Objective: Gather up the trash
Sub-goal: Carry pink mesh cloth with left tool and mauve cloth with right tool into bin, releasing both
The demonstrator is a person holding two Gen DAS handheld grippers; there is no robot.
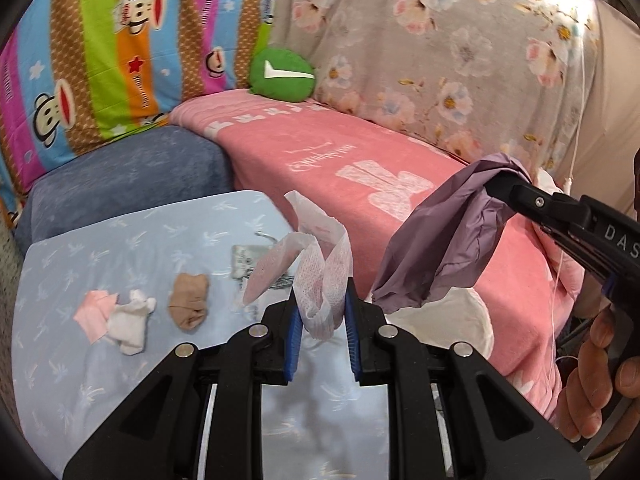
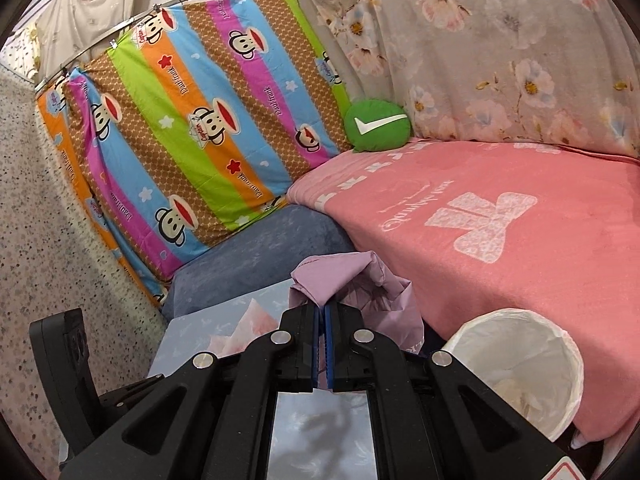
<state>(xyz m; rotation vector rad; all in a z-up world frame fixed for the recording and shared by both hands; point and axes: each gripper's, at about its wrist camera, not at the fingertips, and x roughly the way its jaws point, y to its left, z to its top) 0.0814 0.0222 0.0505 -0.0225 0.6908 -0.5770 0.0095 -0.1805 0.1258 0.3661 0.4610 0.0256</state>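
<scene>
You're mid-carry: your left gripper [image 1: 322, 316] pinches the white paper strip [image 1: 320, 264] above the blue table [image 1: 80, 380], your right gripper [image 2: 322, 316] clamps the purple wrapper [image 2: 360, 280], so next swing both over the white-lined bin [image 2: 516, 364] and release.

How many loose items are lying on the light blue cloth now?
4: a pink paper piece, a white crumpled tissue, a beige rolled sock, and a small grey packet, partly hidden.

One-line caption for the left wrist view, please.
Left gripper holds white wrapper strip; right gripper lifts purple bag.
</scene>
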